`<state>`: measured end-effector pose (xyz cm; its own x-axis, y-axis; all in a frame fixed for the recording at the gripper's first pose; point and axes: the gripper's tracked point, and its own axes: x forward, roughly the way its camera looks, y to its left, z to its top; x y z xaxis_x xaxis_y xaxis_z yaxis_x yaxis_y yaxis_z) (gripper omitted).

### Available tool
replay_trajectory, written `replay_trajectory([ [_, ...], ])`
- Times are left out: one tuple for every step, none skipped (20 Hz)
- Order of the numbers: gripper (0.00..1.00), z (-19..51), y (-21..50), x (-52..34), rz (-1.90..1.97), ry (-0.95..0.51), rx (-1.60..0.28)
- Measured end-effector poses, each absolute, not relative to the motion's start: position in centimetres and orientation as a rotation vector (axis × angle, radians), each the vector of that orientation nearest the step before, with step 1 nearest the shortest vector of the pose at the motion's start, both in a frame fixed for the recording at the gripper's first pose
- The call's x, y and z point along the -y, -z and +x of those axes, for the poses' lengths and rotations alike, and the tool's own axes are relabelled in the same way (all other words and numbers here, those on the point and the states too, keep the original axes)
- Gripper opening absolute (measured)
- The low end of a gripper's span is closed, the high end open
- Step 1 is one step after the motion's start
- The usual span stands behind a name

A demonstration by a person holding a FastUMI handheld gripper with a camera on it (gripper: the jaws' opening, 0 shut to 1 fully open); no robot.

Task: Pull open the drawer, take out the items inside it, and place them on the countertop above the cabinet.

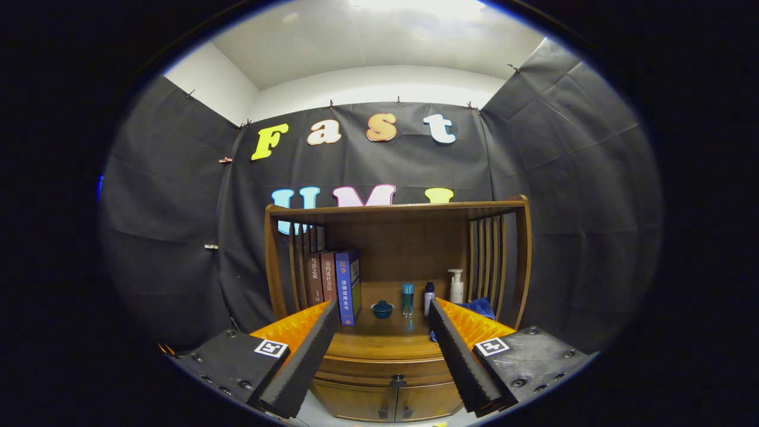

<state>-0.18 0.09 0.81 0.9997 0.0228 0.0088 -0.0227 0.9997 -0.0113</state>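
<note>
The cabinet stands ahead of me against the booth's wall, brown wood with a hutch on top: slatted sides and a flat top board. Its worktop has a rounded front edge and sits between and just beyond my fingers. Below that edge runs the drawer, a shallow curved front in the same wood, shut flush, with a small dark knob at its middle. Under the drawer are two doors, closed, each with a small handle near the centre seam.

On the worktop, three books stand upright at the left, against the slats. A blue cloth lies at the right, partly behind my right finger. Near the back stand a white pump bottle, a white bottle with a dark cap and a slim teal bottle, all apart from one another. A small dark blue lidded bowl sits left of them.

My gripper is spread wide, holding nothing, fingers pointing at the cabinet and well short of the drawer.
</note>
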Motion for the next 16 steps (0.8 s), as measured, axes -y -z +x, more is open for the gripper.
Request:
replay_trajectory([
  [0.99, -0.2, -0.8, -0.1, -0.008, -0.024, 0.008],
  [0.99, -0.2, -0.8, -0.1, -0.008, -0.023, 0.007],
  [0.99, -0.2, -0.8, -0.2, -0.009, -0.023, 0.006],
  [0.99, -0.3, -0.8, -0.2, -0.010, -0.023, 0.005],
  [0.99, -0.3, -0.7, -0.3, -0.009, -0.025, 0.005],
  [0.99, -0.3, -0.8, -0.3, -0.007, -0.026, 0.005],
  [0.99, -0.4, -0.8, -0.2, -0.005, -0.024, 0.004],
  [0.99, -0.3, -0.7, -0.2, -0.004, -0.022, 0.002],
  [0.99, -0.2, -0.6, -0.1, -0.003, -0.021, -0.002],
  [0.99, -0.1, -0.4, 0.0, -0.003, -0.018, -0.008],
  [0.99, 0.0, 0.0, 0.0, -0.004, -0.021, -0.018],
  [0.99, 0.1, 0.4, 0.0, -0.003, -0.023, -0.028],
  [0.99, 0.3, 0.9, 0.2, -0.002, -0.024, -0.037],
  [0.99, 0.5, 1.4, 0.3, 0.003, -0.024, -0.044],
  [0.99, 0.6, 1.8, 0.3, 0.008, -0.025, -0.048],
  [0.99, 0.9, 2.4, 0.5, 0.014, -0.027, -0.053],
])
